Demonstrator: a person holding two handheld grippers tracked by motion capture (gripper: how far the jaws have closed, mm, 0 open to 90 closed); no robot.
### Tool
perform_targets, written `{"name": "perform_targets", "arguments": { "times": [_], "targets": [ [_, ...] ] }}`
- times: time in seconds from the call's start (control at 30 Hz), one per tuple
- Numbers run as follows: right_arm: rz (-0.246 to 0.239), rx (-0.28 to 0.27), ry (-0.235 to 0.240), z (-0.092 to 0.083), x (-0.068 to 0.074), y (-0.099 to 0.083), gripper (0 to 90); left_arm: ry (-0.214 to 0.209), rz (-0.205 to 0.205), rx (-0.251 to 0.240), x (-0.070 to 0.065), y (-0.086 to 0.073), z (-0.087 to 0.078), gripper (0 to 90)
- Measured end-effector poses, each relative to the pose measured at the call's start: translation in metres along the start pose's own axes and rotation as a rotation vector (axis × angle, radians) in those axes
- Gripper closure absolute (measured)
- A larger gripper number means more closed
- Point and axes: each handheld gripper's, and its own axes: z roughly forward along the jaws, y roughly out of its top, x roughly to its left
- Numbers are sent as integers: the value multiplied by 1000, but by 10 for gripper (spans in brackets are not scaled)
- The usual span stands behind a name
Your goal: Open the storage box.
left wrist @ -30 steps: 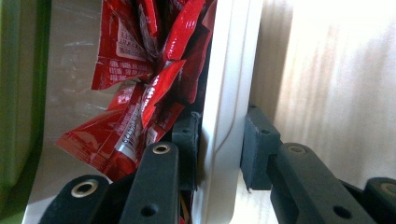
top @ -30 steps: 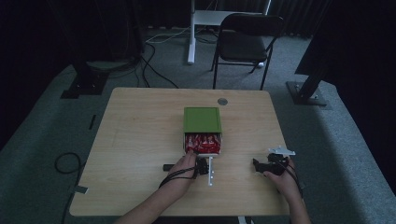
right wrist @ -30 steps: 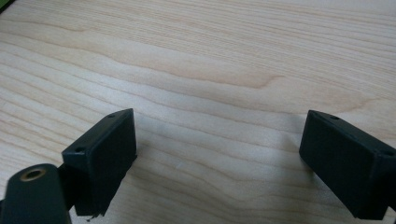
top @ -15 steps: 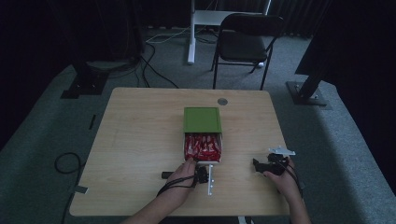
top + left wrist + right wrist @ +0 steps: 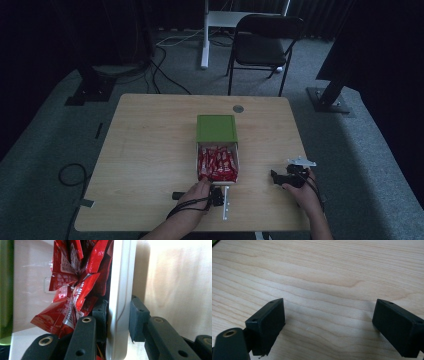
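A green box (image 5: 216, 129) lies in the middle of the wooden table (image 5: 145, 150). Its white drawer (image 5: 237, 165) is slid out toward the person and holds several red packets (image 5: 216, 162). My left gripper (image 5: 218, 192) is shut on the drawer's front wall. In the left gripper view the two pads of my left gripper (image 5: 119, 317) pinch that white wall (image 5: 120, 290), one inside next to the red packets (image 5: 75, 285), one outside. My right gripper (image 5: 280, 176) rests at the table's front right. Its jaws (image 5: 334, 322) stand wide open over bare wood.
A round grommet (image 5: 238, 108) sits in the table's far edge. Beyond the table stand a black folding chair (image 5: 265, 47), a white desk leg (image 5: 205, 35) and dark stand bases (image 5: 330, 100). A cable loop (image 5: 70, 175) lies on the carpet at left.
The left hand has drawn back toward the table's front edge, and the white drawer has slid further out of the green box. The right hand has not moved.
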Motion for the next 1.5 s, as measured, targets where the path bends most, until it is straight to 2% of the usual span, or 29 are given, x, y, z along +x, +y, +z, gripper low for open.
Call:
{"name": "perform_targets", "arguments": {
  "times": [0.63, 0.77, 0.83, 0.9, 1.03, 1.17, 1.27, 1.33, 1.37, 1.43, 1.5],
  "targets": [
    [1, 0, 0, 0, 0, 0, 105, -36, -28, -36, -7, -4, -13, 716],
    [0, 0, 0, 0, 0, 0, 104, -44, -54, -51, -7, -5, -14, 707],
    [0, 0, 0, 0, 0, 0, 104, -59, -78, -65, -6, -5, -15, 696],
    [0, 0, 0, 0, 0, 0, 104, -75, -84, -70, -5, -6, -19, 696],
    [0, 0, 0, 0, 0, 0, 104, -121, -143, -102, -1, -7, -27, 679],
    [0, 0, 0, 0, 0, 0, 104, -163, -172, -128, 2, -9, -37, 652],
    [0, 0, 0, 0, 0, 0, 104, -192, -213, -170, 7, -11, -47, 653],
    [1, 0, 0, 0, 0, 0, 104, -210, -261, -213, 12, -12, -54, 653],
    [0, 0, 0, 0, 0, 0, 104, -215, -267, -222, 14, -13, -57, 653],
    [1, 1, 0, 0, 0, 0, 105, -220, -301, -257, 19, -15, -63, 652],
    [0, 0, 0, 0, 0, 0, 104, -213, -317, -282, 25, -16, -69, 653]
  ]
}}
